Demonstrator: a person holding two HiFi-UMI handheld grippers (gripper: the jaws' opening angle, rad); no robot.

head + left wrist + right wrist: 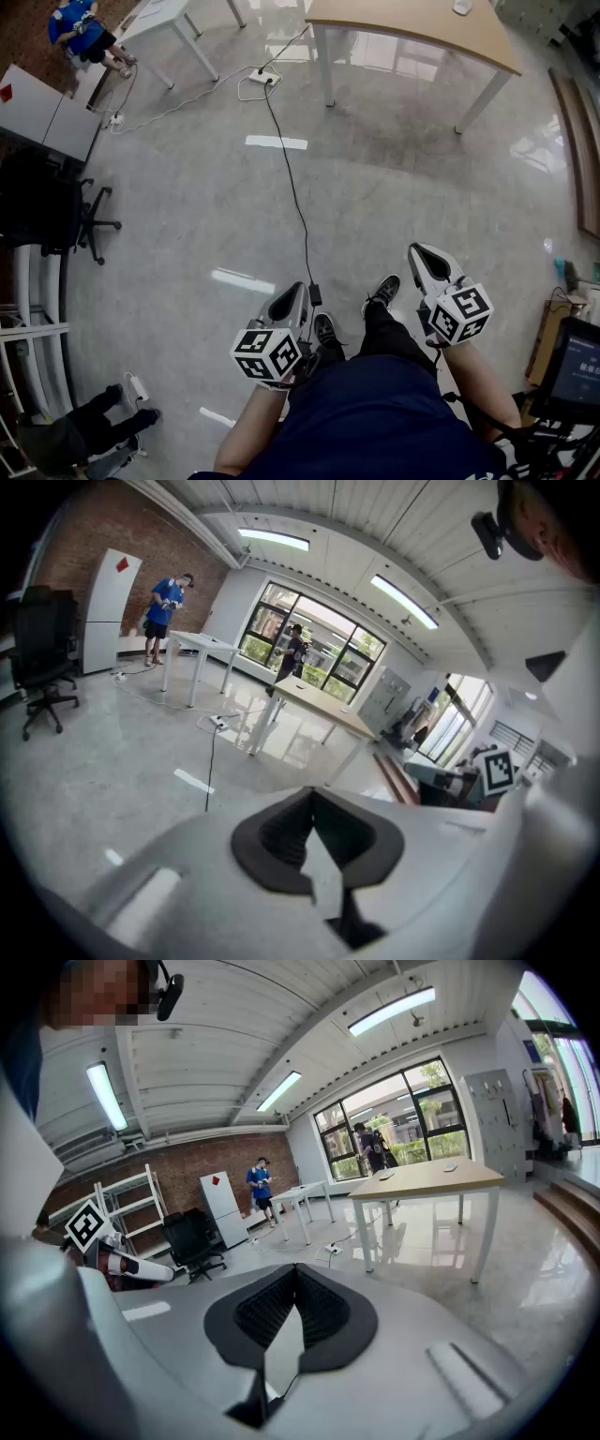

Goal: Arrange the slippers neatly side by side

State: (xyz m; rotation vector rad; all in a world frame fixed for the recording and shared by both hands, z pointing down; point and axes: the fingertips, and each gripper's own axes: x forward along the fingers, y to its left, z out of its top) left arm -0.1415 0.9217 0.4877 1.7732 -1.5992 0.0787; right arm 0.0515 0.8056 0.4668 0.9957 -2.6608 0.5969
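Left gripper view: the left gripper is shown with its dark ribbed pads pressed together at the tips. Nothing is pinched, and only pale floor is seen through the wedge-shaped gap behind the tips.

Right gripper view: the right gripper is likewise closed tip to tip on nothing.

Head view: both grippers are held above the grey floor, one on either side of the person's black shoes, and touch nothing. The slippers are shown in no view. The floor beneath the person's torso is hidden, and the forearms are cut off by the lower edge.

Each marker cube carries black-and-white square patterns without letters. Text on the screen at the right edge is too small to be read. A red mark is borne by the white cabinet, and its content cannot be made out.
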